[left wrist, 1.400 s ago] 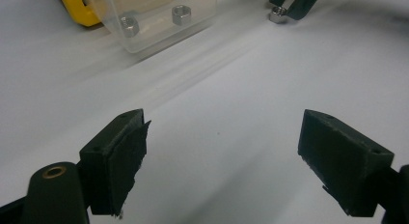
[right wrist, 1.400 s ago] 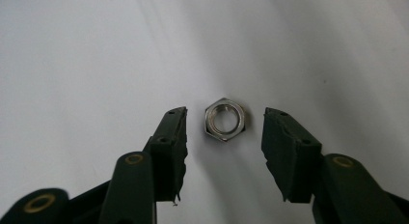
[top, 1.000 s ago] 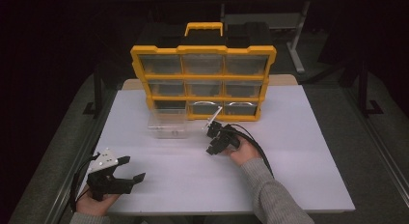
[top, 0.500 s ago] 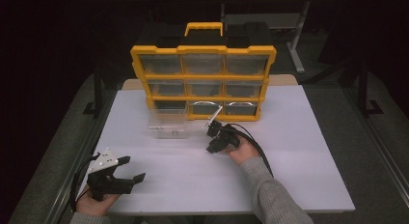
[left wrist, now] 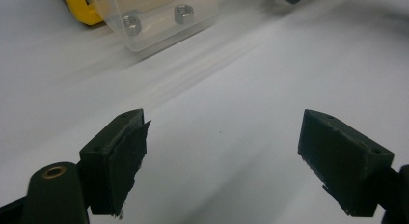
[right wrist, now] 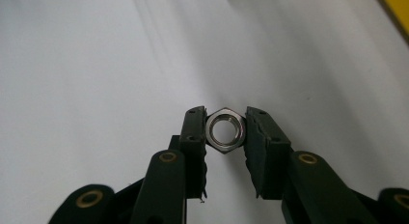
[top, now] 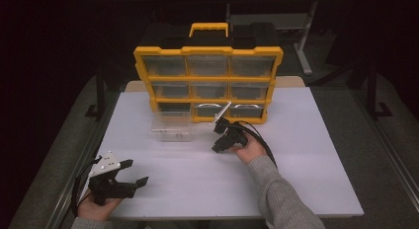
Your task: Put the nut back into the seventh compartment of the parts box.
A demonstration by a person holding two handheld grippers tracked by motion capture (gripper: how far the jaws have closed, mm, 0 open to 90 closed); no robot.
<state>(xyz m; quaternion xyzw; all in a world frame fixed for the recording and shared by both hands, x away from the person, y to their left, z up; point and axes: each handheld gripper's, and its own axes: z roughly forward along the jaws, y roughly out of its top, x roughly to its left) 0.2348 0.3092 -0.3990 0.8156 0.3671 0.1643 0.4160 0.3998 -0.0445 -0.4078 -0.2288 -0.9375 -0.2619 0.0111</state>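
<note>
— While clamped between both pads, sits upright on the white table (top: 296,179): hex nut (right wrist: 224,130), held by the right gripper (right wrist: 225,132), bore facing the camera.

— And seen from above?

— Right gripper (top: 223,140) low over the table's middle, just in front of the yellow drawer organizer (top: 207,83). Pulled-out clear drawer (top: 172,128) lying to its left, two more nuts (left wrist: 183,14) inside.

— Left gripper (top: 121,182)?

— Spread wide, grasping nothing, near the table's front left corner, well apart from the drawer
</note>
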